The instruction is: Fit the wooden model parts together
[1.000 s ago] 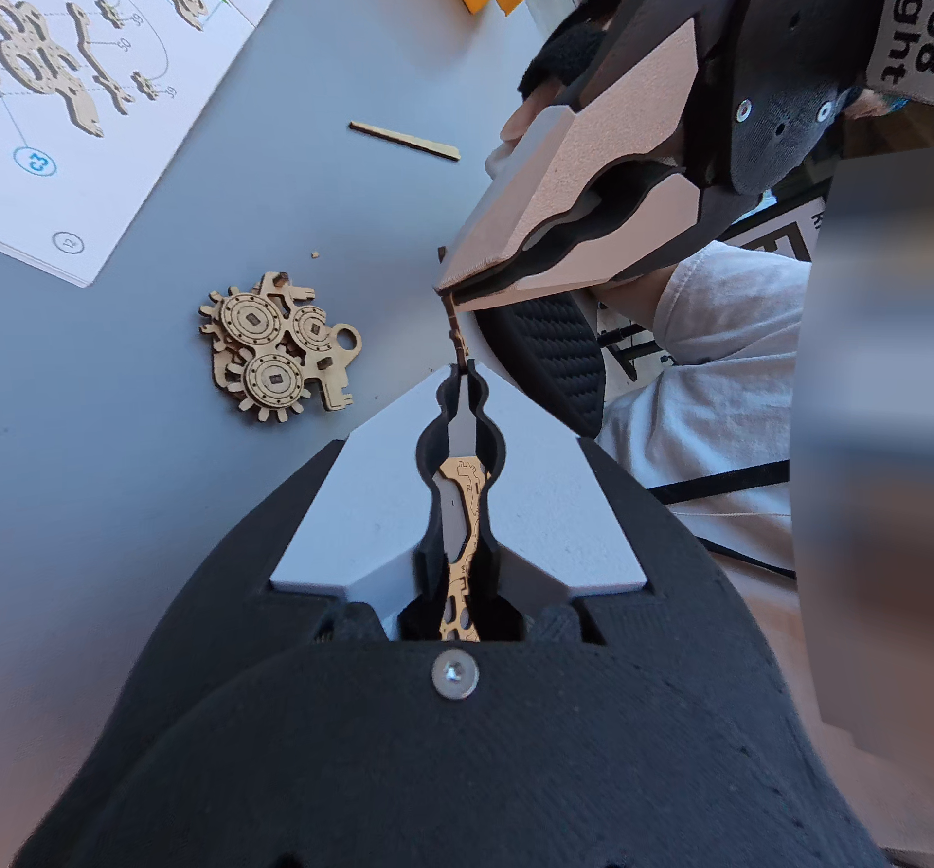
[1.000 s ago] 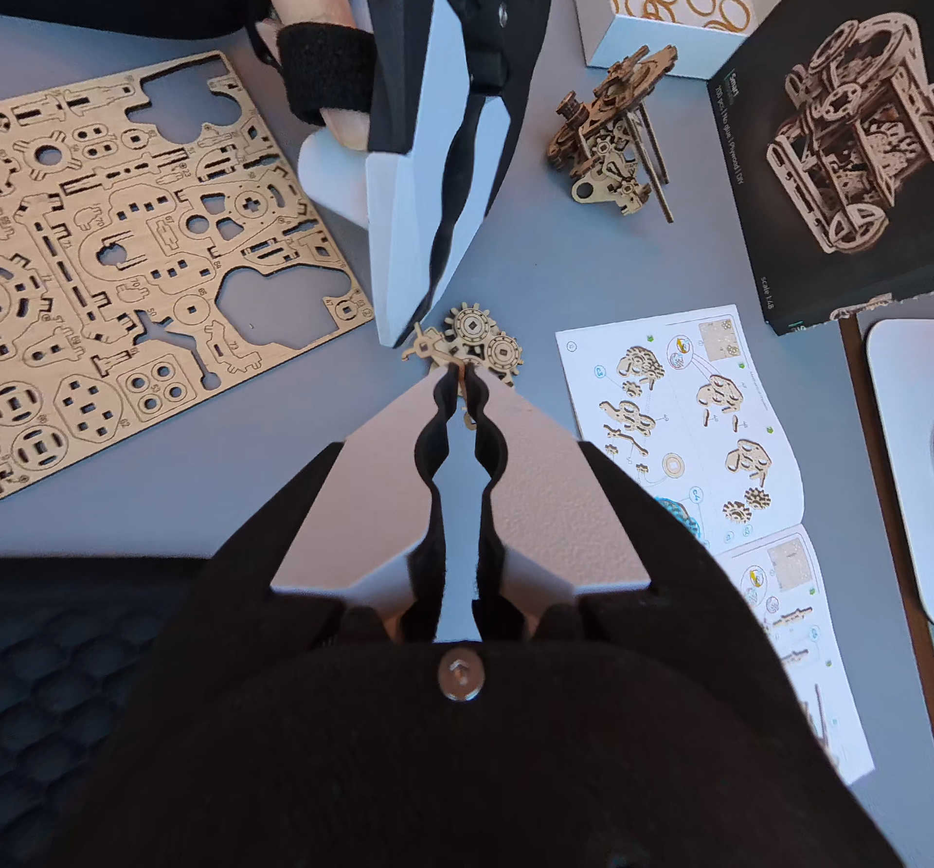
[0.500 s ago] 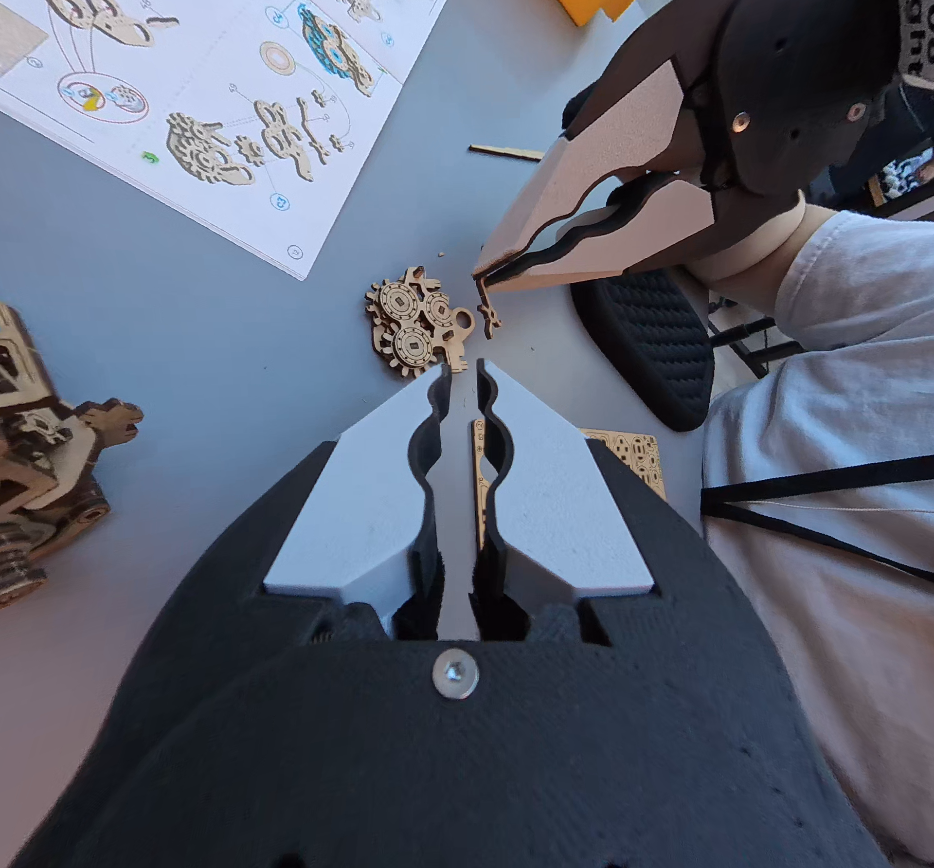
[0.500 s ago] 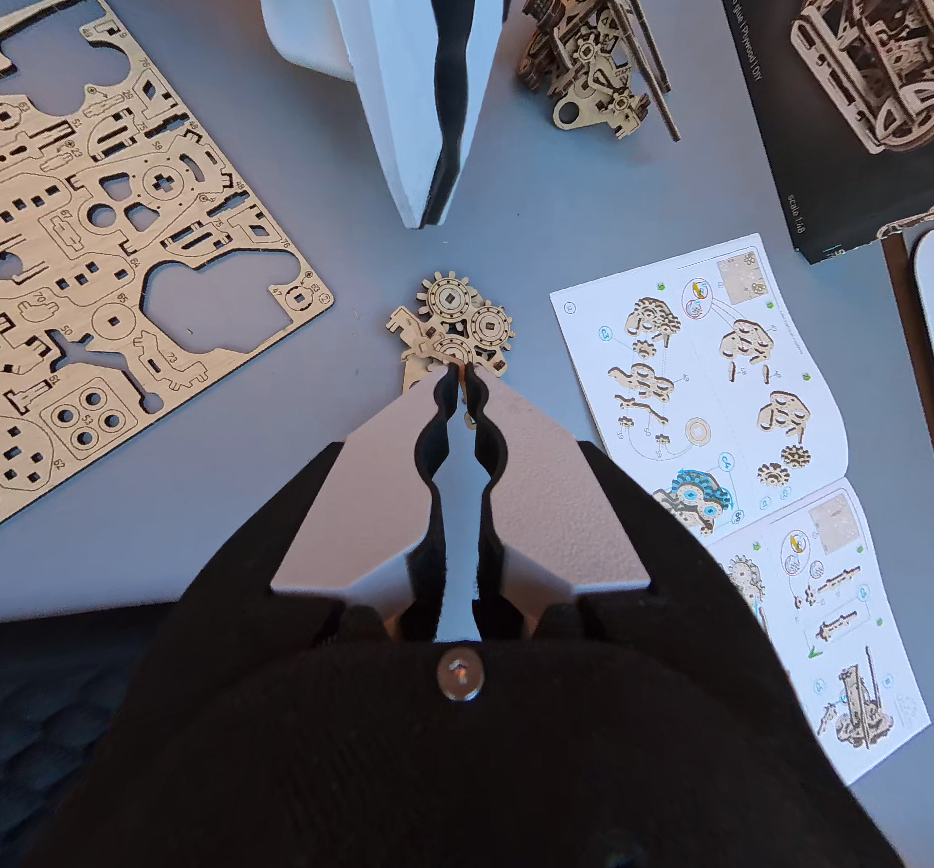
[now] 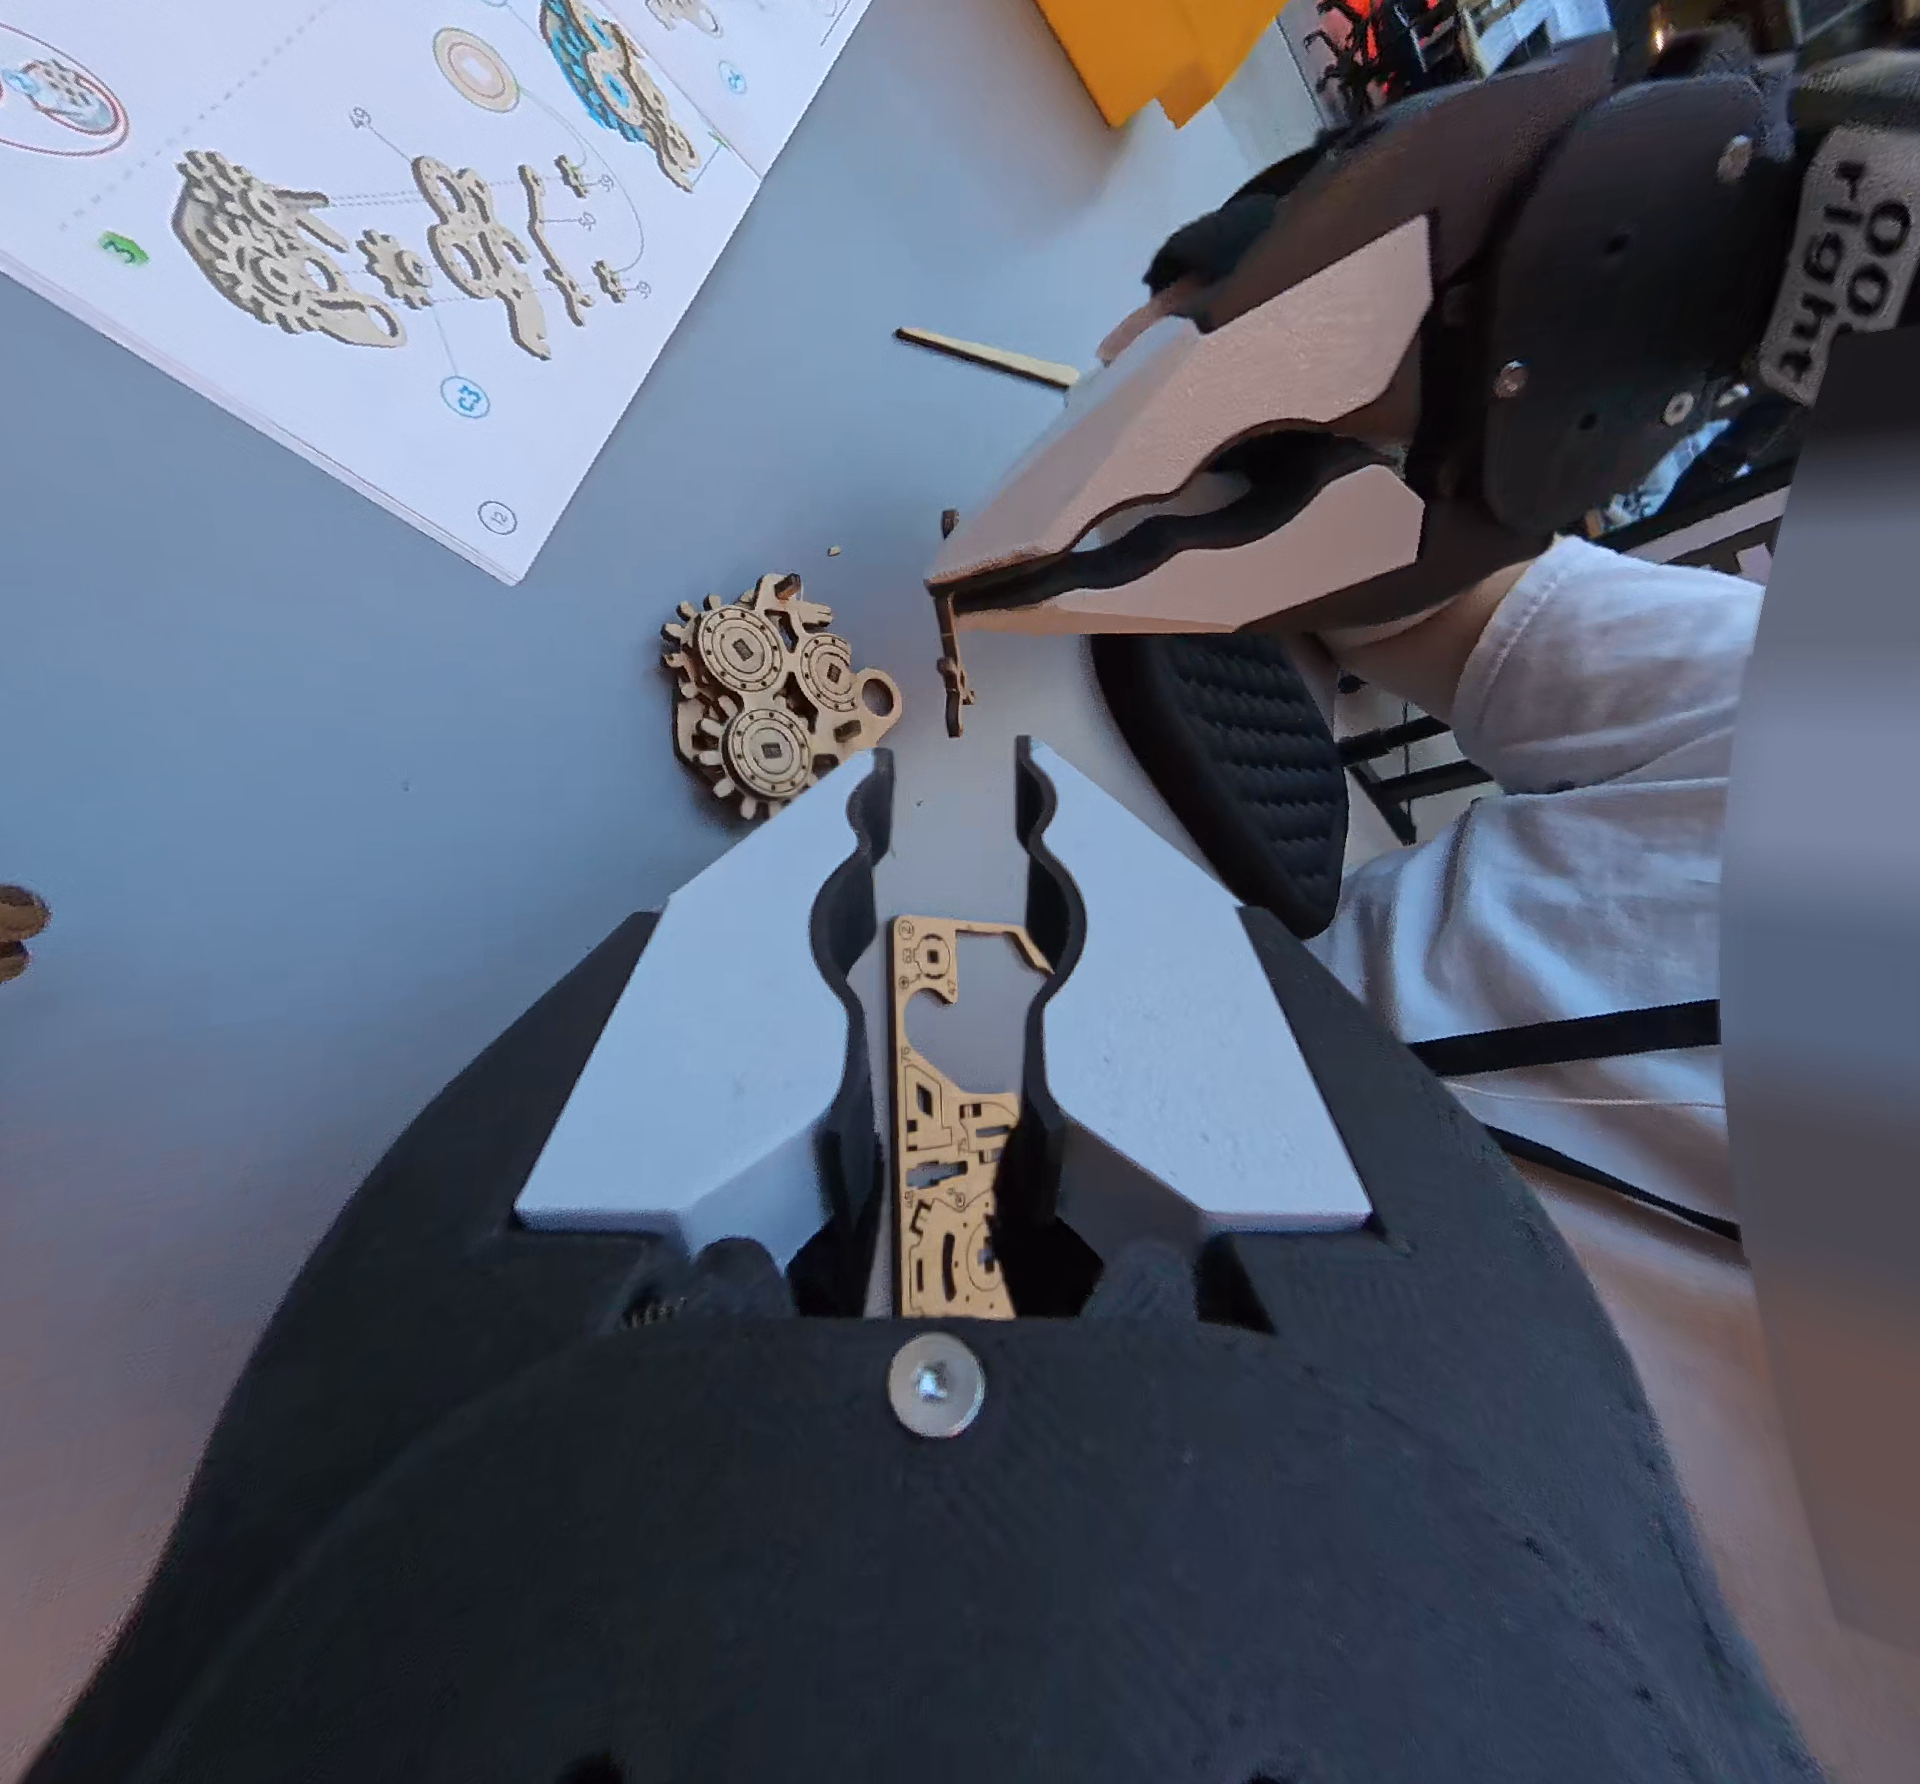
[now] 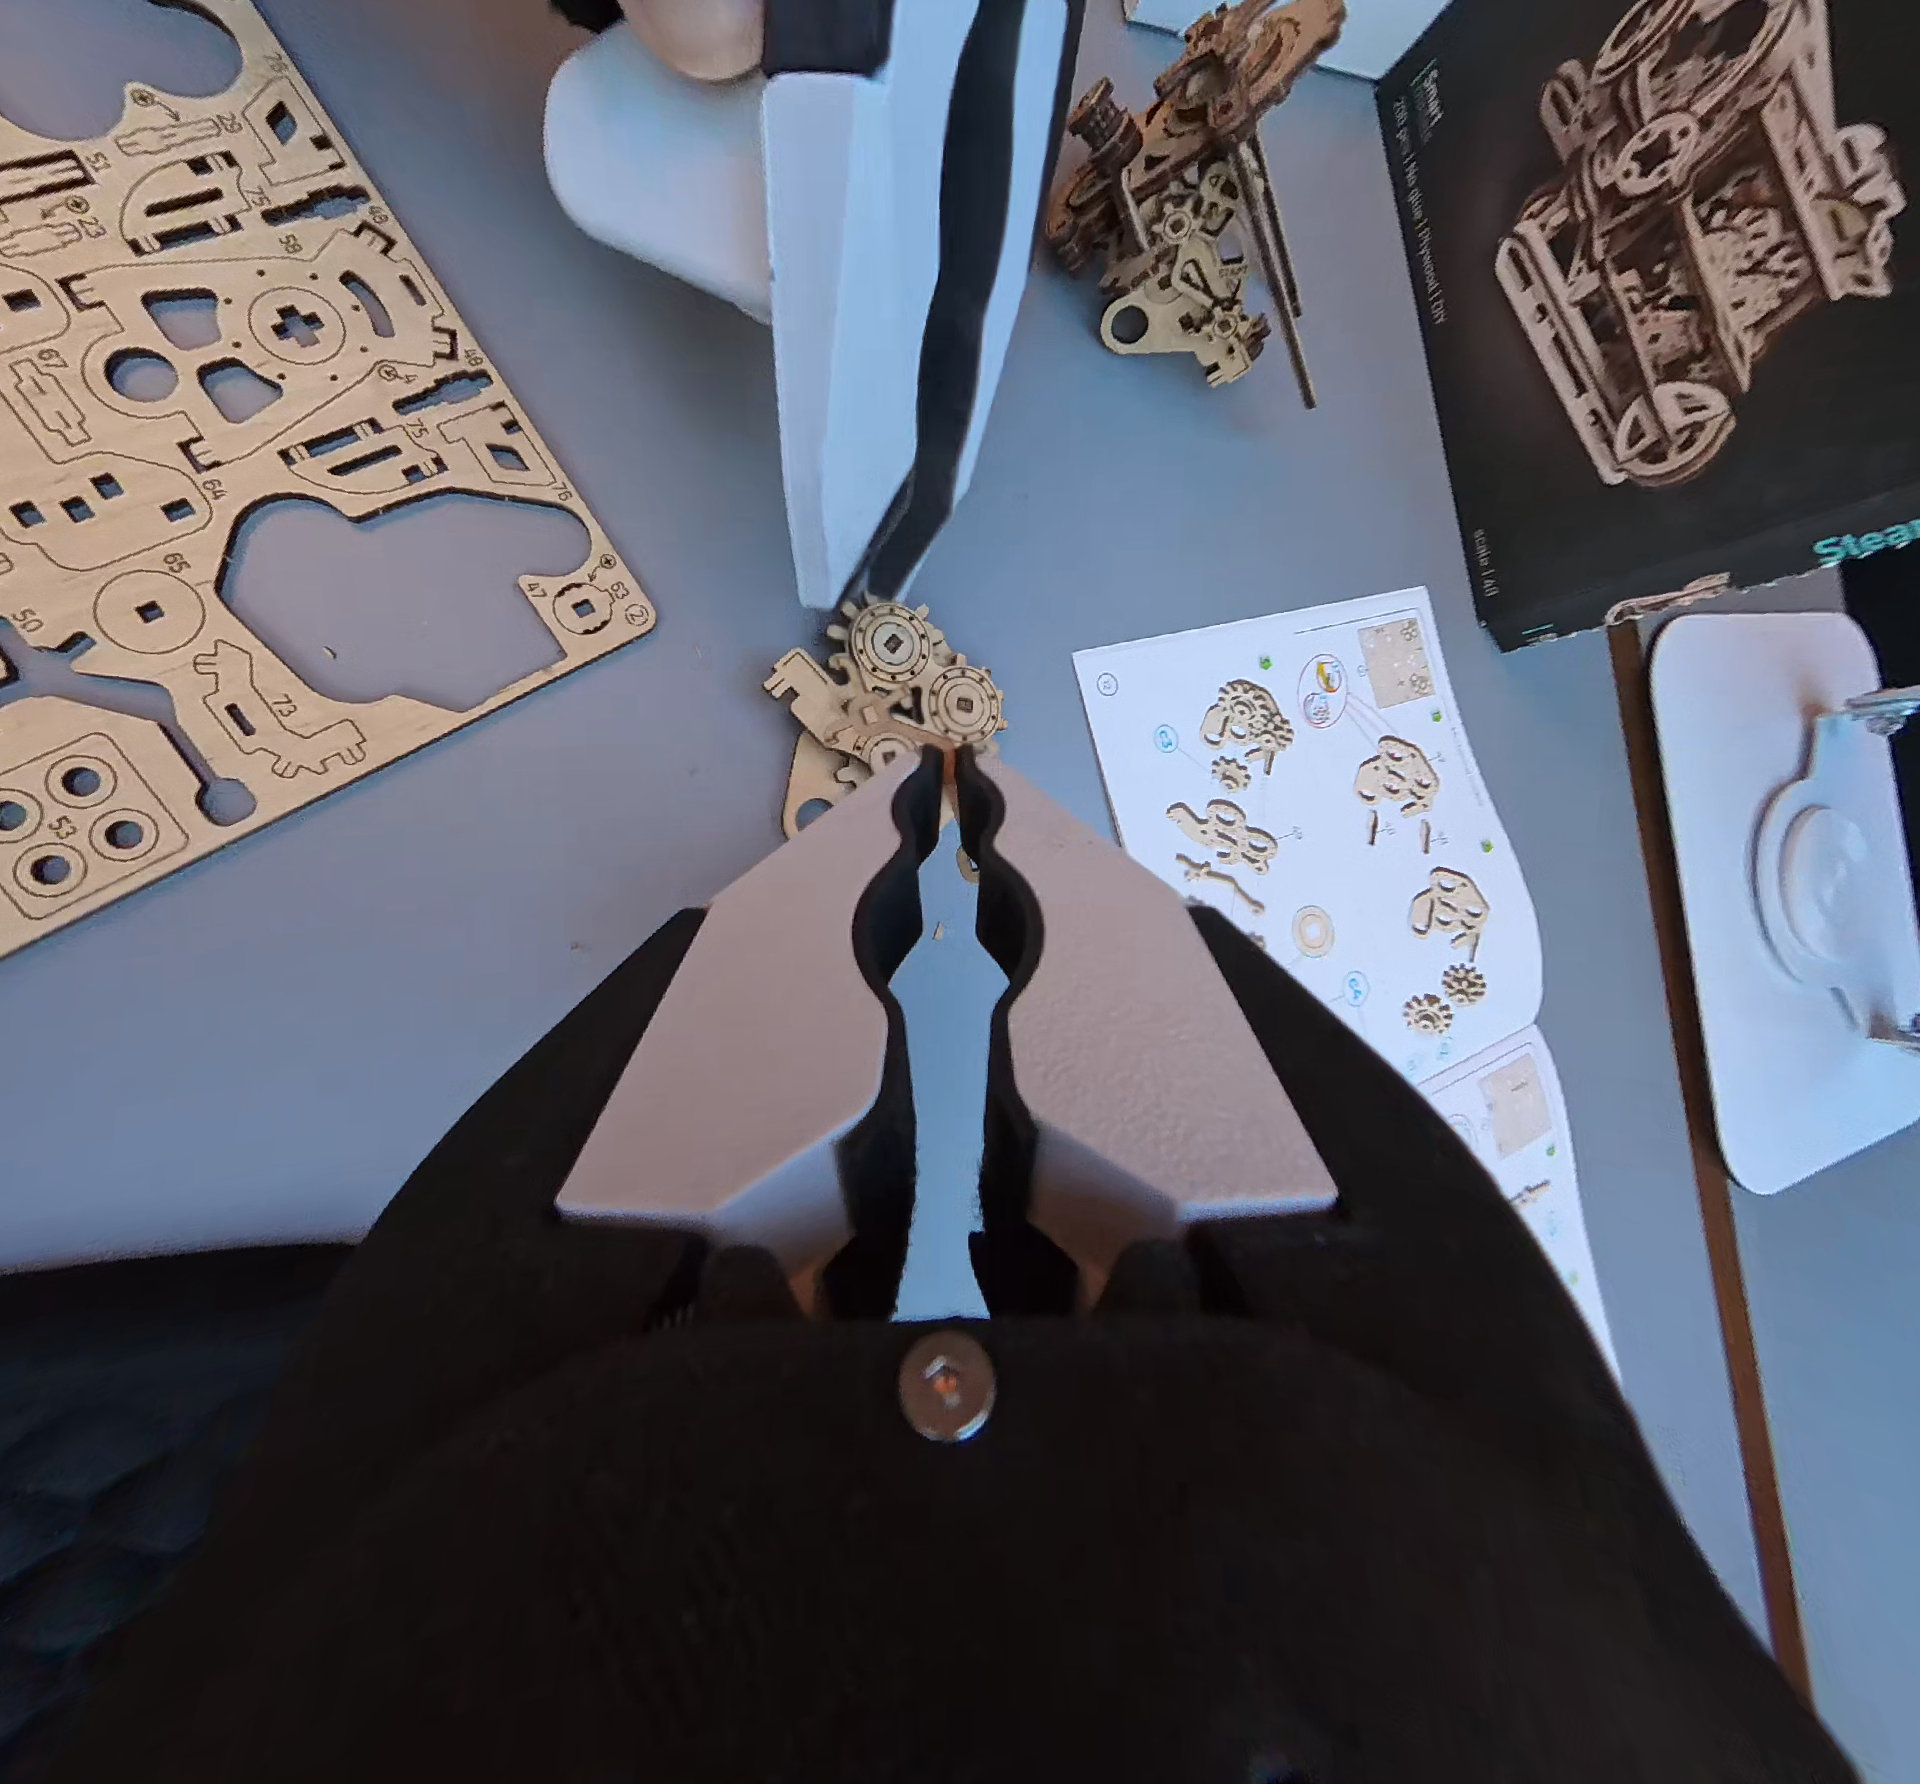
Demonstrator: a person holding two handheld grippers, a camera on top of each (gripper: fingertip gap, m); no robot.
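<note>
Wooden model parts lie spread on a grey table (image 6: 312, 1059), and the flat gear assembly (image 6: 894, 695) at its middle serves as the landmark. Left of the gear assembly in the right wrist view lies the large punched-out parts sheet (image 6: 260, 446); beyond and to the right sits the dark kit box (image 6: 1662, 228), and directly right lies the open instruction booklet (image 6: 1320, 830). Beyond the gear assembly, between it and the box, stands a partly built model (image 6: 1184, 217).

The left gripper (image 5: 954, 758) hovers just beside the gear assembly, its fingers apart with a clear gap and nothing between them; a corner of the parts sheet shows through that gap. The right gripper (image 5: 951, 596), just above the gear assembly, is closed at the tips on a small slender wooden piece (image 5: 952, 669), which hangs down from them near the assembly's ring end without touching it.
</note>
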